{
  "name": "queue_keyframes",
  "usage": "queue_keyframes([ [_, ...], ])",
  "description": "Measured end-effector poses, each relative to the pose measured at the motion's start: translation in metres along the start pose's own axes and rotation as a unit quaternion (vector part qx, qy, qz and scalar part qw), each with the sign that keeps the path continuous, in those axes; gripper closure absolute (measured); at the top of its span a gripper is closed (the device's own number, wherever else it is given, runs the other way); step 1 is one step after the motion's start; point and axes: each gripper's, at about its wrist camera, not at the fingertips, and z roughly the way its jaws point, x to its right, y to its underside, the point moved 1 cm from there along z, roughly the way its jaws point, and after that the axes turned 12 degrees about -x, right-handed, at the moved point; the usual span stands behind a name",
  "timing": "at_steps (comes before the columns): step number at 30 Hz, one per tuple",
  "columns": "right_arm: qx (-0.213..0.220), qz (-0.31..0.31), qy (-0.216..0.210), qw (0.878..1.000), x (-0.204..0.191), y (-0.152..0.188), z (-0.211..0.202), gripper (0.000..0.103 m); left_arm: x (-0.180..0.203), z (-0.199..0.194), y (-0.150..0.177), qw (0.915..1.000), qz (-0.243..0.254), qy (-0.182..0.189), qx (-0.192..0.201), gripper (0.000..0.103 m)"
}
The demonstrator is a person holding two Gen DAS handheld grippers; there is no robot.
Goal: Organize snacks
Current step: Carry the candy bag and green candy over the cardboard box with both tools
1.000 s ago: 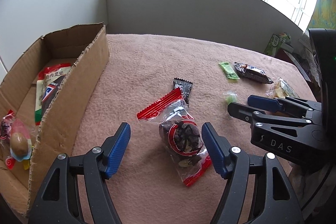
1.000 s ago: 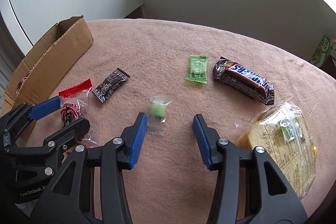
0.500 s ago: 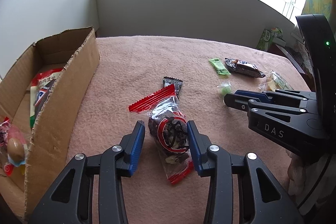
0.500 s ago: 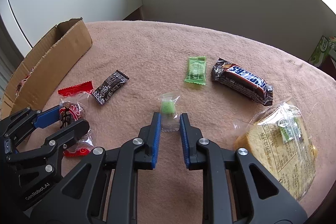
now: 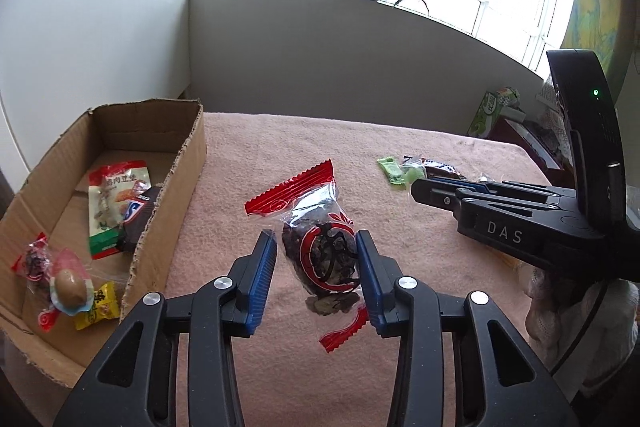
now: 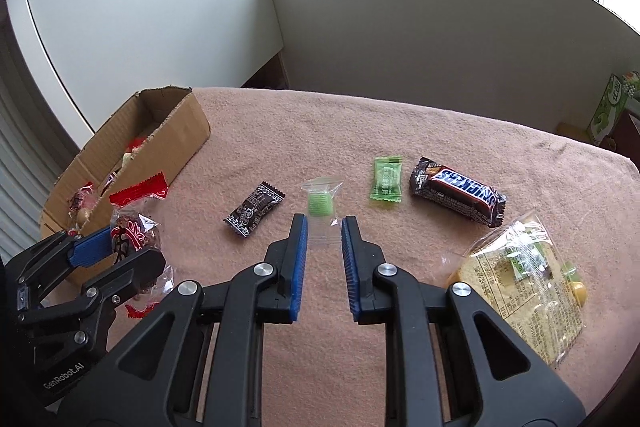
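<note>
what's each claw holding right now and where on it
The left claw grips the red-trimmed clear snack pack across its dark, filled middle. The right claw pinches the clear wrapper of the small green candy at its near end.

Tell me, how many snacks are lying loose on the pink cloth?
4: a small black candy, a flat green packet beside a Snickers bar, and a bagged bread slice at the right. More could lie out of view.

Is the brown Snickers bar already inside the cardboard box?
No. The brown Snickers bar lies on the pink cloth, far right of the cardboard box.
</note>
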Motion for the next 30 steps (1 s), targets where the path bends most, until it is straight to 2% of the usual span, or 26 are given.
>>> queue_keyframes([
  [5, 0.021, -0.014, -0.015, 1.000, -0.024, -0.008, -0.017, 0.085, -0.013, -0.024, 0.000, 0.9994, -0.003, -0.012, 0.032, 0.064],
  [14, 0.038, -0.043, -0.041, 0.997, -0.078, -0.024, -0.016, 0.085, -0.063, -0.040, 0.003, 0.9967, -0.048, -0.034, 0.055, 0.064],
  [30, 0.021, -0.080, -0.087, 0.993, -0.159, -0.052, 0.029, 0.085, -0.140, -0.054, 0.021, 0.9890, -0.110, -0.073, 0.068, 0.064],
])
